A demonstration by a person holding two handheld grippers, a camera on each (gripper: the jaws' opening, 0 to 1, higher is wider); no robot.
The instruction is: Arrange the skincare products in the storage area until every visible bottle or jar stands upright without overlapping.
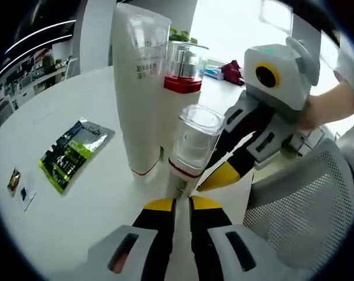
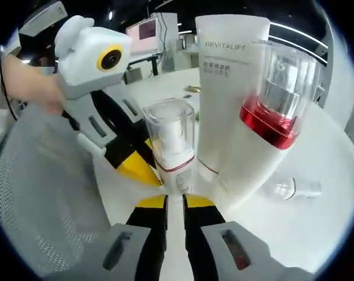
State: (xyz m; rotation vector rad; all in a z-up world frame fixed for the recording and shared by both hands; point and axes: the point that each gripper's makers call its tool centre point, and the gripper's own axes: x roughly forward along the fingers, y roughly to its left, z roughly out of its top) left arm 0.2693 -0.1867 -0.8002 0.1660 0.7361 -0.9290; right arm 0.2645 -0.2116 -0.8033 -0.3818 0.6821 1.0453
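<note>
Three skincare items stand upright in a tight cluster on the white table (image 1: 77, 234). They are a tall white tube (image 1: 140, 88) (image 2: 230, 88), a white bottle with a red band and clear cap (image 1: 181, 76) (image 2: 276, 99), and a small clear-capped pump bottle (image 1: 191, 149) (image 2: 171, 143). My left gripper (image 1: 182, 204) (image 2: 136, 168) is shut, its yellow tips just short of the small bottle's base. My right gripper (image 2: 175, 202) (image 1: 221, 175) is shut too, and its tip comes in at that same base from the other side.
A green sachet (image 1: 74, 153) and two small packets (image 1: 17, 182) lie flat on the table to one side. A small clear vial (image 2: 297, 188) lies on its side behind the red-banded bottle. A grey mesh chair (image 1: 306, 205) (image 2: 42, 193) stands at the table's edge.
</note>
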